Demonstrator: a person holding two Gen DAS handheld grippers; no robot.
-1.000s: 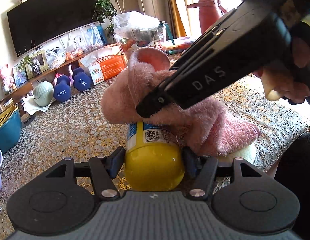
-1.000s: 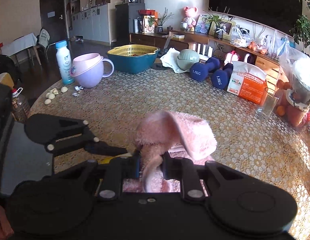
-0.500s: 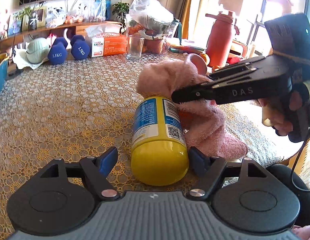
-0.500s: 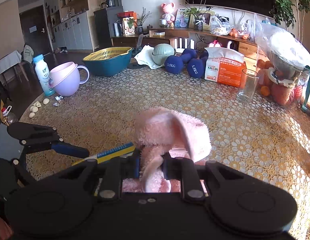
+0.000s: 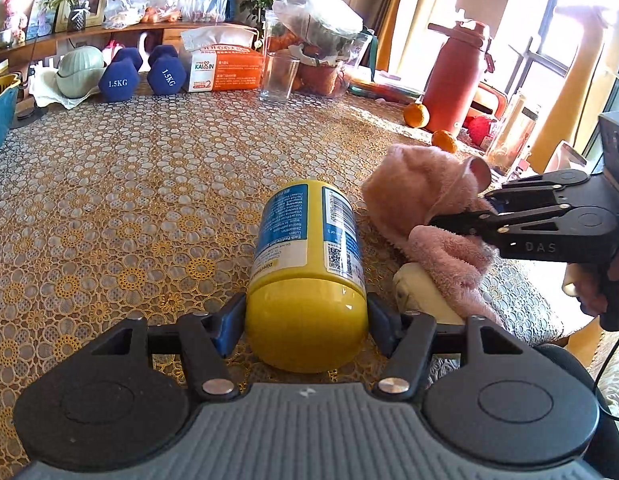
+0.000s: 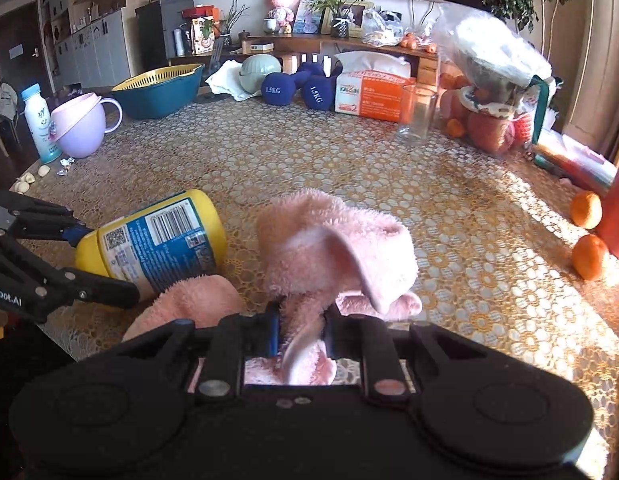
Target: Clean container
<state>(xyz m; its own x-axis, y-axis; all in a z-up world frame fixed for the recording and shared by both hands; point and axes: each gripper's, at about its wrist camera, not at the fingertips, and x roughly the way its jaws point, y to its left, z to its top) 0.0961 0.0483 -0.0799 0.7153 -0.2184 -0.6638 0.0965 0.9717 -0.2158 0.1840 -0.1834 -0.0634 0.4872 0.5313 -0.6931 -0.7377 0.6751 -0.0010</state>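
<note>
Nearest us, our left gripper (image 5: 305, 320) clamps the yellow bottle (image 5: 305, 276) by its rounded end, both pads pressed against its sides. Its jaws have just closed back on the bottle after a brief widening. The bottle lies tilted over the lace tablecloth (image 5: 129, 200), its blue label facing up and its far end pointing away from us. From the right wrist view, the same bottle (image 6: 157, 240) sits off to the left, caught between the left gripper's fingers (image 6: 101, 290).

Our right gripper (image 6: 301, 330) is pinched tight on a fold of the pink towel (image 6: 333, 248), the jaws nearly together with the cloth bunched between them. The towel rises in a fluffy heap just ahead of the fingers, and a loose part of it trails down toward the table's near edge. In the left view the towel (image 5: 421, 200) sits just right of the bottle, apart from it, with a pale lump (image 5: 421, 292) under its lower end.

Further out stand a glass (image 6: 415, 114), two oranges (image 6: 587, 228) at the right, and a red flask (image 5: 455, 76). At the far edge we see blue dumbbells (image 5: 139, 74), an orange tissue box (image 5: 221, 68), a teal basin (image 6: 161, 90) and a lilac mug (image 6: 79, 124).
</note>
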